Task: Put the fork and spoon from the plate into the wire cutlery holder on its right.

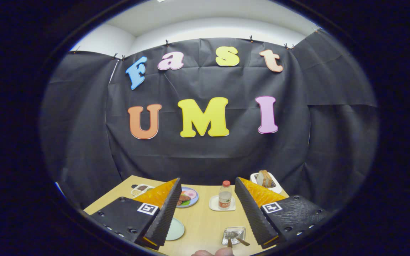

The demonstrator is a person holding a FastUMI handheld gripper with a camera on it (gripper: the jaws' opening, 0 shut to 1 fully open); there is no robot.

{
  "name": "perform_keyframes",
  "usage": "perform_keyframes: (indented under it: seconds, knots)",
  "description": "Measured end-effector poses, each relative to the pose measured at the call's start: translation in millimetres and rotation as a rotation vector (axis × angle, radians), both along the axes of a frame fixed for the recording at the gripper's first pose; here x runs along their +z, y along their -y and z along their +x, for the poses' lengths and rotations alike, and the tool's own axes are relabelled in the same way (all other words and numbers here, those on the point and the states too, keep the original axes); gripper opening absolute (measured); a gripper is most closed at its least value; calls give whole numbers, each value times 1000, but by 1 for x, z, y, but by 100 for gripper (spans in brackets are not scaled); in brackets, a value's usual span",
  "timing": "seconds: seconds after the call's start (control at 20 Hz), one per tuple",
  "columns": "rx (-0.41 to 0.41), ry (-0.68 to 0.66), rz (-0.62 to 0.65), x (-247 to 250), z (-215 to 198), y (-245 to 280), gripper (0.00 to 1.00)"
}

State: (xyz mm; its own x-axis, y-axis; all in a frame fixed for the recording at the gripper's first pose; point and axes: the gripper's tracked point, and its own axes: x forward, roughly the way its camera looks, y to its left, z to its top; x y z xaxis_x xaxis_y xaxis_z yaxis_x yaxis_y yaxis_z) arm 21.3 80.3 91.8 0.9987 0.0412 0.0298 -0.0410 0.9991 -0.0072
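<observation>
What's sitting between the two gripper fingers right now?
In the gripper view, the open fingers frame bare wooden table, a bottle on its white coaster farther ahead, and nearer, a small metal holder with cutlery handles.

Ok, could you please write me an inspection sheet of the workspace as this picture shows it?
Surface: wooden table.
Job's things: pale plate by the left finger, partly hidden; wire cutlery holder on its right, two utensils in it, too small to tell apart.
Clutter: bottle on a white dish, food plate, toaster with bread, small tray.
Grippers: gripper open wide, holding nothing.
Cables: nothing seen.
Surroundings: black cloth wall; a person's fingertip near the holder.
</observation>
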Motion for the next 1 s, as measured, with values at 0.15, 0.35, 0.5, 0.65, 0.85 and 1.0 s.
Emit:
perform_keyframes:
  seconds: [0.15, 0.35, 0.5, 0.65, 0.85, 1.0]
  knots:
    - [3, 2, -2, -3, -1, -4, 90]
    - [6, 9, -6, -2, -4, -6, 90]
    - [12, 22, -13, 2, -4, -7, 90]
    - [12, 41, -21, 4, -8, -8, 90]
    - [17, 61, -32, 7, -14, -9, 90]
    - [18, 69, -34, 11, -18, -10, 90]
